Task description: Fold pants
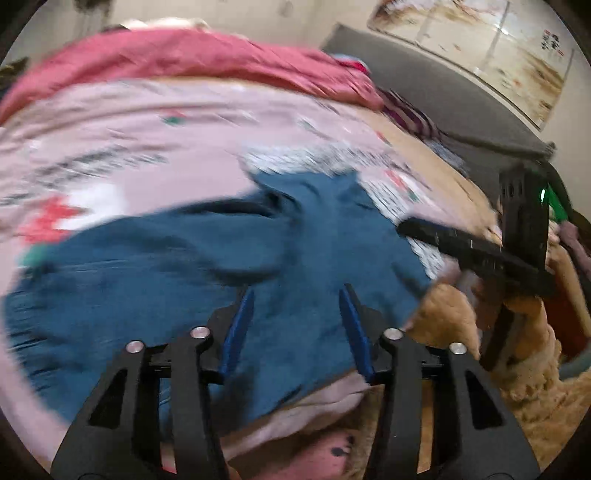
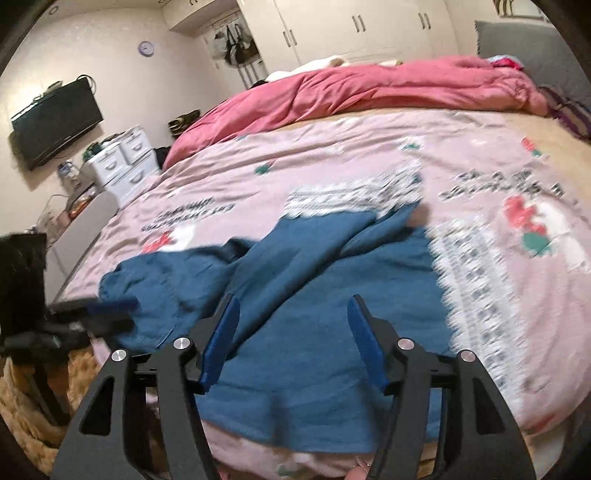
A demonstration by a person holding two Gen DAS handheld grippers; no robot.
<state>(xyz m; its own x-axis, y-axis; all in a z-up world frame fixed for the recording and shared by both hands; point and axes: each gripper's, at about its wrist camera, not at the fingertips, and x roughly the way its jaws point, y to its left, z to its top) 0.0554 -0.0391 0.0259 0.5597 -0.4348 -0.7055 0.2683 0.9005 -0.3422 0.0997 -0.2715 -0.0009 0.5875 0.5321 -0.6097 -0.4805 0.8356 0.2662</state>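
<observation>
The pants [image 2: 295, 280] lie rumpled on the bed [image 2: 369, 155], no fold apparent. The left gripper [image 1: 297, 299] and right gripper [image 2: 293, 310], at six o'clock, gape empty above them.

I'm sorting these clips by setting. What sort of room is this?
Most likely a home bedroom: a bed with a pink printed cover and a bunched red quilt, white wardrobe doors behind, and a wall-mounted TV.

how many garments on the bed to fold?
1: blue pants, rumpled on the pink quilt at the near bed edge, under both open grippers: left gripper, right gripper. More could be hidden under the red duvet.
</observation>
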